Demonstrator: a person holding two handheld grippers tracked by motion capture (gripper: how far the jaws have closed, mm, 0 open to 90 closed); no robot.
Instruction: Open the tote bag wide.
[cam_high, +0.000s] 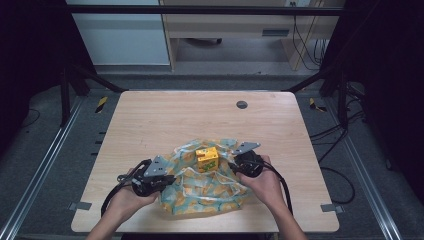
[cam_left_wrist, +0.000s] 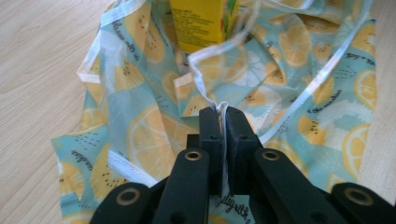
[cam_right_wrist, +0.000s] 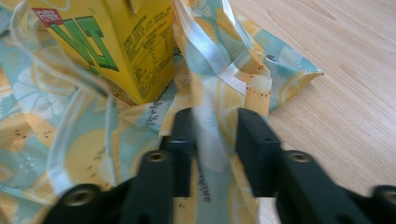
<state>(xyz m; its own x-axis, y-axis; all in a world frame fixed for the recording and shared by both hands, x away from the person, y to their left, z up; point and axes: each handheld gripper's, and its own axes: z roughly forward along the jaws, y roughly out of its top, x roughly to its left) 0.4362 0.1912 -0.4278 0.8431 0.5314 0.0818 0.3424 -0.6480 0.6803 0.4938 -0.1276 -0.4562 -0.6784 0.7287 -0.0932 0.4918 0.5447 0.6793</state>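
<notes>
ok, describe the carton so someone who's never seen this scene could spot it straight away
Start at the wooden table and look to its near edge, where a crumpled lemon-print bag lies between the two grippers. The carton stands on the far part of that bag. It is the one solid, boxy thing there: bright yellow with green lettering, against soft teal and orange film.

Setting: lab or test bay inside an office-type room. Landmark: light wooden table (cam_high: 150, 120) with a cable grommet (cam_high: 242, 104). Around the table: black metal frame (cam_high: 200, 10), dark curtains at both sides. Beyond it: grey carpet, pale wooden desk (cam_high: 240, 25), hanging cables (cam_high: 305, 45). Beside its far corners: hazard-tape floor marks (cam_high: 101, 103).
</notes>
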